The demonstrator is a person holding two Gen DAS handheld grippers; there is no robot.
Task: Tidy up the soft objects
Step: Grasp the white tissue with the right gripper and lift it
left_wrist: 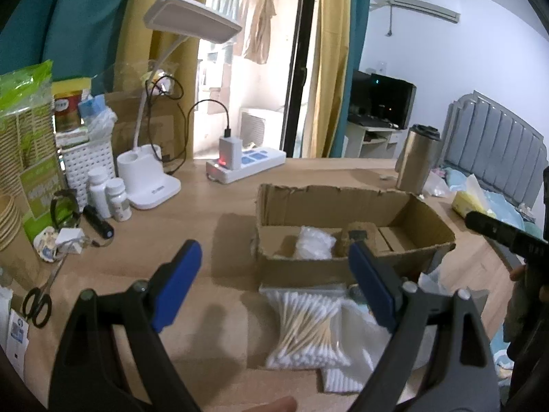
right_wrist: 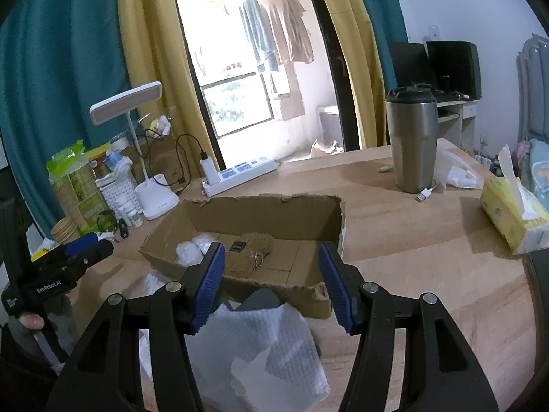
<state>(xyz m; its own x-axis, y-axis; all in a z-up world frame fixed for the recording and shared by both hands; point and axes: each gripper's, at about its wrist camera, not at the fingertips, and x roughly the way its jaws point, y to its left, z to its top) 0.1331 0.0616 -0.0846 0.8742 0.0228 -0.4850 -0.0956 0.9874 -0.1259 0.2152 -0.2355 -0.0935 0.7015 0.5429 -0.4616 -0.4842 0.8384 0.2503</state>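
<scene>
An open cardboard box (left_wrist: 346, 261) (right_wrist: 308, 304) sits on the wooden desk. Inside it lie a white bag of cotton balls (left_wrist: 314, 242) (right_wrist: 192, 249) and a brown fuzzy item (left_wrist: 357, 240) (right_wrist: 248, 257). In front of the box lie a clear pack of cotton swabs (left_wrist: 305, 329) and a white textured cloth pack (right_wrist: 271, 350) (left_wrist: 346, 374). My left gripper (left_wrist: 274, 285) stands open above the swabs with nothing between its blue pads. My right gripper (right_wrist: 271, 283) is open over the cloth pack, near the box's front wall, holding nothing.
A desk lamp (left_wrist: 154, 185), power strip (left_wrist: 245, 166), pill bottles (left_wrist: 109, 197), scissors (left_wrist: 39, 300) and paper cups (left_wrist: 20, 144) crowd the left. A steel tumbler (right_wrist: 411, 140) and yellow tissue pack (right_wrist: 514, 216) stand to the right. A bed (left_wrist: 497, 158) lies beyond the desk.
</scene>
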